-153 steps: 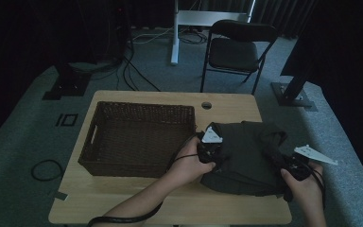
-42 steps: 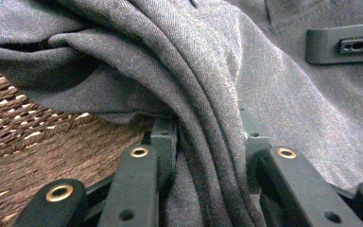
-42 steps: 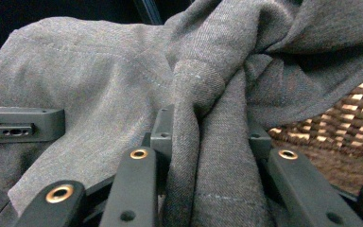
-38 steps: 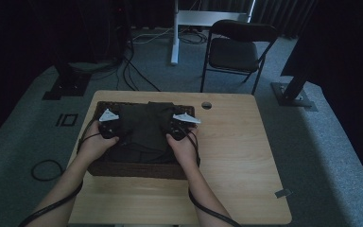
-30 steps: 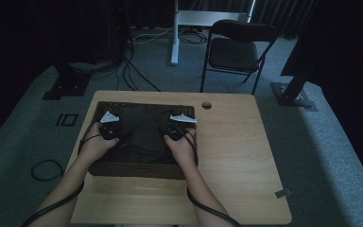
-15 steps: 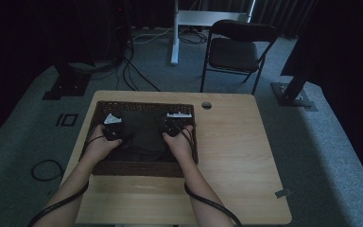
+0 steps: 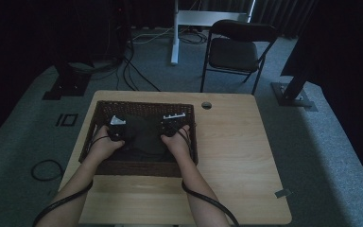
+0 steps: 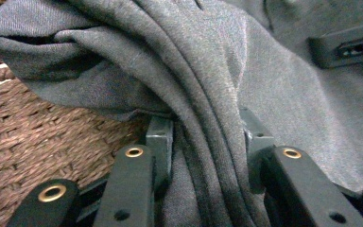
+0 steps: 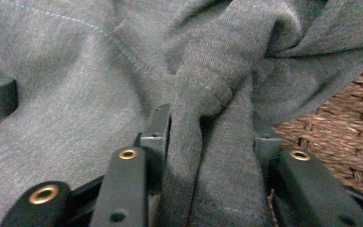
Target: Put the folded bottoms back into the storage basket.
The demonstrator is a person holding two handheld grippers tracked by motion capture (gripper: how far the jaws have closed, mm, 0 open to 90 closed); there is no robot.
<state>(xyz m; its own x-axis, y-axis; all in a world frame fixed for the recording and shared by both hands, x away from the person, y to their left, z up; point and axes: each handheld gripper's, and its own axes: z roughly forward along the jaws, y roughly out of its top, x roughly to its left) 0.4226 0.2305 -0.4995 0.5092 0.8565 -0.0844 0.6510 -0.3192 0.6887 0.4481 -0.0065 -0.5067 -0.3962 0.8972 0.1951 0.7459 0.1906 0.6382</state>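
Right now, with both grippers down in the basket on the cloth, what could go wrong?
1. Folds of the grey garment sit between the left gripper jaws; lifting away may drag it back out.
2. Same for the right gripper.
3. Cloth could snag on the wicker basket weave.

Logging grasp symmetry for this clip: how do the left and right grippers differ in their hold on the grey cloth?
The left gripper pinches long parallel folds of the grey fabric garment, with the brown wicker basket weave at its left. The right gripper pinches a stitched, bunched hem, weave at its right. Both are shut on the garment inside the basket.
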